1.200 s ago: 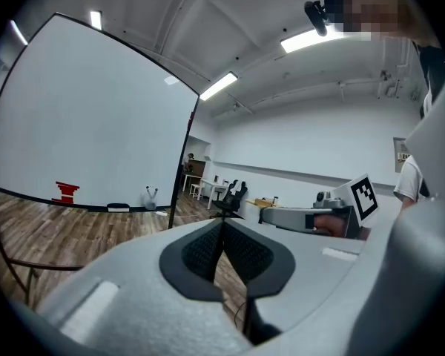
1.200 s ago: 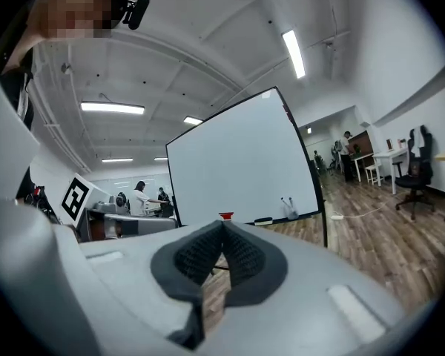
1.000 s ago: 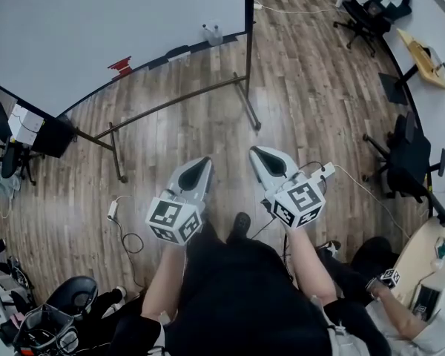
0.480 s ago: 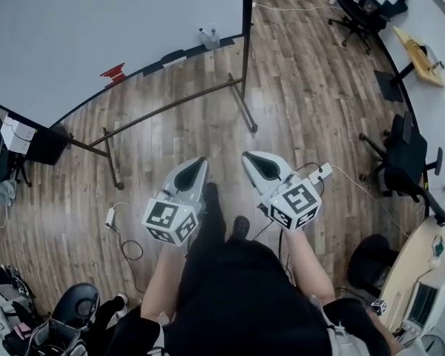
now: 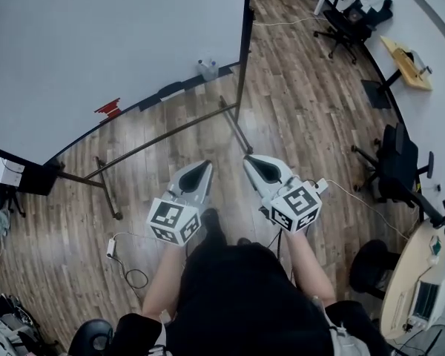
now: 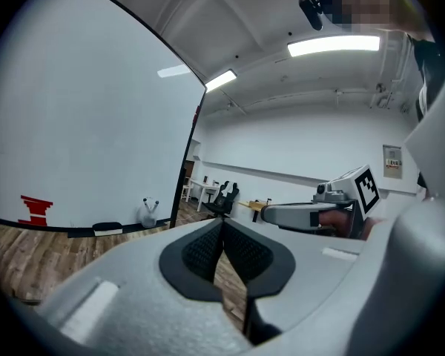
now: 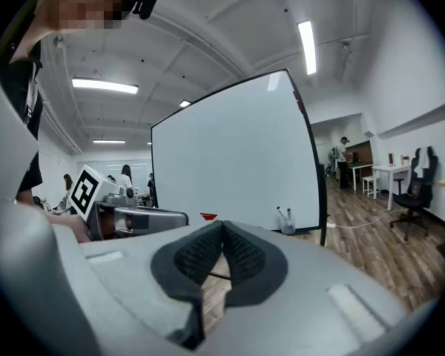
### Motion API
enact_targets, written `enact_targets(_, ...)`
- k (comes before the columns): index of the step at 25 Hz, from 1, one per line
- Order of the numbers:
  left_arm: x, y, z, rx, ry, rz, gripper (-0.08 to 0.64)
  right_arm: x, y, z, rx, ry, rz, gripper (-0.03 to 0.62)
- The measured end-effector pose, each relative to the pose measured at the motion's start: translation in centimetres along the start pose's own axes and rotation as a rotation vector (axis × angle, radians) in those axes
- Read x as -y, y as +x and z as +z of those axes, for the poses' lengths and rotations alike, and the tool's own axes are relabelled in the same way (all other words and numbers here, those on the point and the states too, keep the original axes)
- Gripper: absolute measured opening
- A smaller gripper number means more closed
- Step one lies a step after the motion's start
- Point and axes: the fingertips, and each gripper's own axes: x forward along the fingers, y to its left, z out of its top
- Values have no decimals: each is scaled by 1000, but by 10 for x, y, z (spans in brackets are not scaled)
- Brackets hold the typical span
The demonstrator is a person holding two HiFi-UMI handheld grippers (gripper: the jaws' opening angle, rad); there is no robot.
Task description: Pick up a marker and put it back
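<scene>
A clear cup of markers (image 5: 206, 69) stands on the whiteboard's ledge near its right end; the same markers (image 7: 285, 220) (image 6: 148, 213) show small in both gripper views. A black eraser (image 5: 170, 90) and a red eraser (image 5: 108, 109) lie further left on the ledge. My left gripper (image 5: 200, 166) and right gripper (image 5: 254, 161) hang side by side in front of the person, well short of the board. Both have their jaws together with nothing between them.
The large whiteboard (image 5: 96, 43) stands on a metal frame (image 5: 163, 136) over wooden floor. Black office chairs (image 5: 400, 173) and desks line the right wall. A cable and power strip (image 5: 113, 245) lie on the floor at the left.
The person has stepped toward the whiteboard, so the board and its ledge sit lower and closer in the head view. Both grippers kept their pose and stayed shut.
</scene>
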Motion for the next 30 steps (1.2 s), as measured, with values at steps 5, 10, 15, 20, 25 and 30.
enact_targets(5, -41, 14, 2, -1, 2, -47, 10, 10, 39, 1, -12, 1, -43, 3)
enact_targets(10, -74, 20, -6, -30, -36, -56, 11, 16, 69, -7, -47, 7, -63, 3)
enact_targets(15, -93, 37, -8, -52, -41, -66, 11, 37, 94, -8, -65, 23, -81, 3)
enact_targets(20, -113, 60, -5, -51, -63, -54, 11, 60, 126, -6, -90, 28, -53, 3)
enact_targets(25, -135, 103, 3, -50, -58, -42, 11, 97, 169, 2, -95, 4, -11, 3)
enact_targets(30, -151, 153, 30, -44, -49, 5, 11, 154, 207, 18, -104, -27, 36, 3)
